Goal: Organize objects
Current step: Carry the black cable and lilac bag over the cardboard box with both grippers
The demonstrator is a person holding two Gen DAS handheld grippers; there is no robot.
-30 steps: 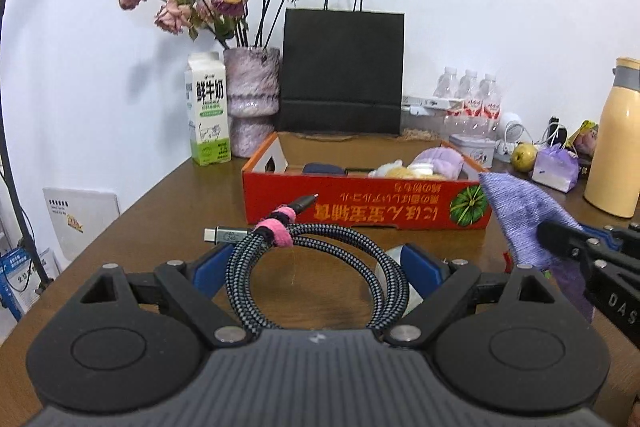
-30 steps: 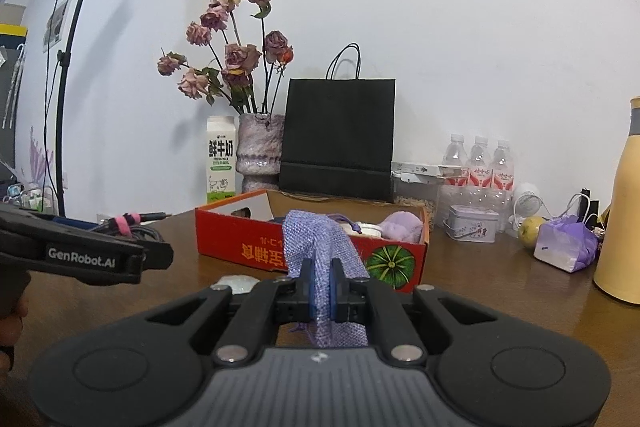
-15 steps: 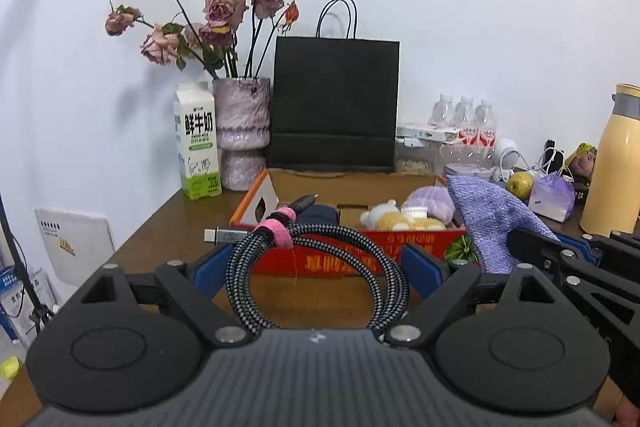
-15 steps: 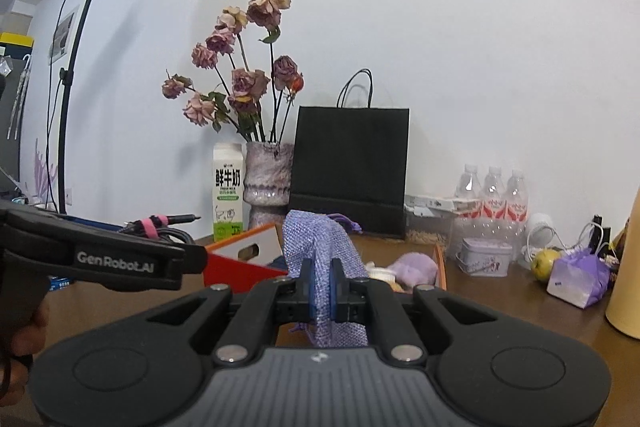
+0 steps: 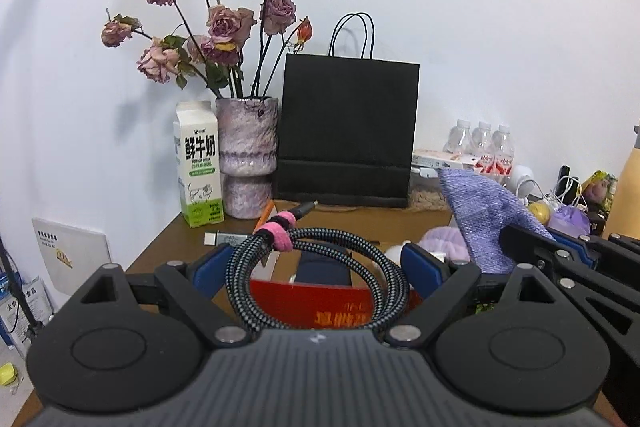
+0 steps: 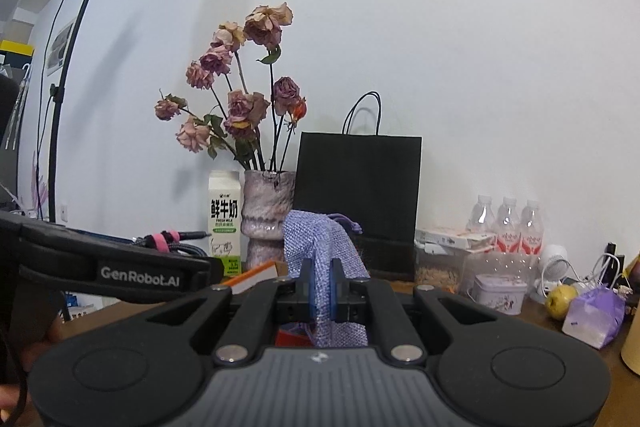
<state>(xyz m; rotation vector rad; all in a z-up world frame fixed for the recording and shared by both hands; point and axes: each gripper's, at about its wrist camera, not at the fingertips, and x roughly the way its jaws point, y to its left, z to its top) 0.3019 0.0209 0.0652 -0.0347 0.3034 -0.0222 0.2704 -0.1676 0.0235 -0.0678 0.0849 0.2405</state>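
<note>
My left gripper (image 5: 316, 263) is shut on a coiled black braided cable (image 5: 320, 259) bound with a pink strap (image 5: 276, 235). It holds the coil above the near wall of the red cardboard box (image 5: 316, 303). My right gripper (image 6: 320, 285) is shut on a purple woven pouch (image 6: 318, 243) and holds it upright over the same box (image 6: 256, 273). The pouch also shows in the left wrist view (image 5: 484, 215), at the right. The cable shows at the left of the right wrist view (image 6: 172, 241). A purple plush item (image 5: 444, 241) and a dark object (image 5: 324, 267) lie in the box.
Behind the box stand a milk carton (image 5: 198, 163), a vase of dried roses (image 5: 248, 155) and a black paper bag (image 5: 348, 127). Water bottles (image 6: 508, 223), a tin (image 6: 500, 293), a yellow fruit (image 6: 562, 301) and a purple bag (image 6: 594, 315) sit at the right. A lamp stand (image 6: 68, 75) rises at the left.
Both grippers have risen and moved forward with their loads. They now hang over the red box, which has dropped lower in both views.
</note>
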